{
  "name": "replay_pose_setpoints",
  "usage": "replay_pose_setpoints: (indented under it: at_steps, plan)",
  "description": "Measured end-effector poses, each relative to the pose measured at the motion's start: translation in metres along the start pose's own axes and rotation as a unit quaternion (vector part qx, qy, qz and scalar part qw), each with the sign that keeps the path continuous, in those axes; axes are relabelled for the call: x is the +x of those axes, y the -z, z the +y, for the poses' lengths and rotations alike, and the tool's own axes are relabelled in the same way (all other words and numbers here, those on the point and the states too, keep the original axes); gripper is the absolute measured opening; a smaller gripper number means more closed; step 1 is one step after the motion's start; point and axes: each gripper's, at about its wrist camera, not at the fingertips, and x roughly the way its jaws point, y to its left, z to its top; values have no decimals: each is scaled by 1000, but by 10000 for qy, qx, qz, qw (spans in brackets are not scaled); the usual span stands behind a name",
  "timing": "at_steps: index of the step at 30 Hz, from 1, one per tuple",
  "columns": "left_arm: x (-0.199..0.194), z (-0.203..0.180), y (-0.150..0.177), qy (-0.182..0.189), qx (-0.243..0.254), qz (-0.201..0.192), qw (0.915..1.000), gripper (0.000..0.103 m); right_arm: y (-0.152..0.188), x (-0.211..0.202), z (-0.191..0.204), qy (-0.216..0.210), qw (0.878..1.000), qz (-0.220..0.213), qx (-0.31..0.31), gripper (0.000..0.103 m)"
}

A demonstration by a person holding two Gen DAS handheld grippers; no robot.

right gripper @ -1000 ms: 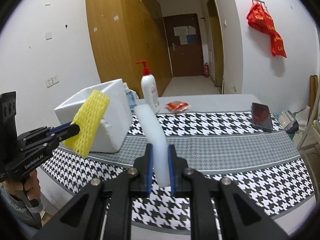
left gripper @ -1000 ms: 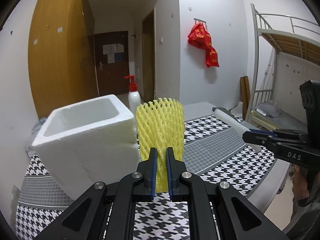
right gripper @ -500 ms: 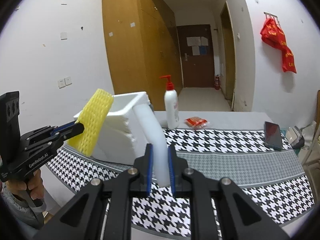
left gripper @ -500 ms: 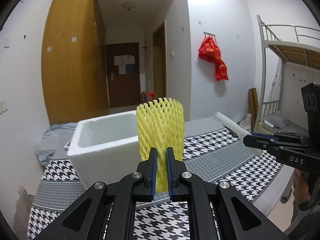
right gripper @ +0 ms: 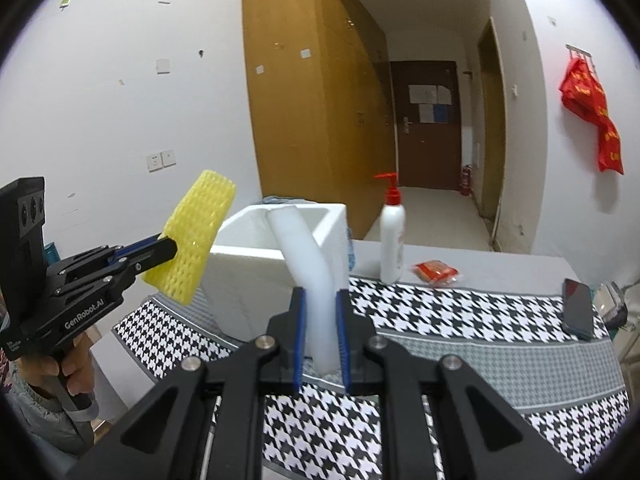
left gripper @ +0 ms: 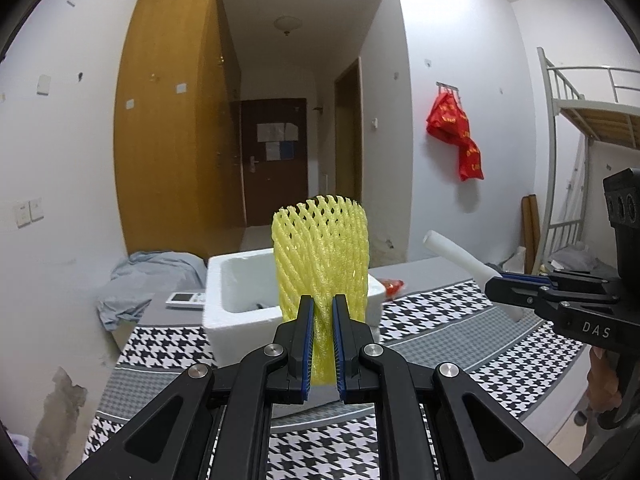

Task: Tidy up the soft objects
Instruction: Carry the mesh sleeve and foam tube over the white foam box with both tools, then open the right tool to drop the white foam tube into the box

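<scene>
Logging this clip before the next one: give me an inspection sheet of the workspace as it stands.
Surface: table under houndstooth cloth.
Job's things: yellow foam net, white foam tube, both held in the air; white foam box open-topped on the table.
Clutter: pump bottle, red packet, phone, remote.
Grippers: left gripper shut on the net; right gripper shut on the tube.
Cables: nothing seen.
Surroundings: wardrobe, bunk bed.

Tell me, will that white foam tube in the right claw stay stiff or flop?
Likely floppy: the white foam tube already curves sideways above the right claw. Probably very light and squashy, so it may spring back once dropped in the foam box.
</scene>
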Motion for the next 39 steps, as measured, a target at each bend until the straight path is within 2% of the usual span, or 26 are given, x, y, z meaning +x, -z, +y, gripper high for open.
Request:
replay_pose_setpoints:
  at_steps: [12, 26, 39]
  plan:
    - [7, 28, -8, -263, -181, 32, 9995, 10, -23, 36, 16, -285, 9993, 83, -205, 17]
    - [26, 54, -15, -357, -291, 92, 9989, 10, -46, 87, 28, -340, 9985, 326, -264, 17]
    - [21, 69, -12, -539, -352, 50, 9979, 10, -65, 130, 40, -366, 9969, 594, -355, 17]
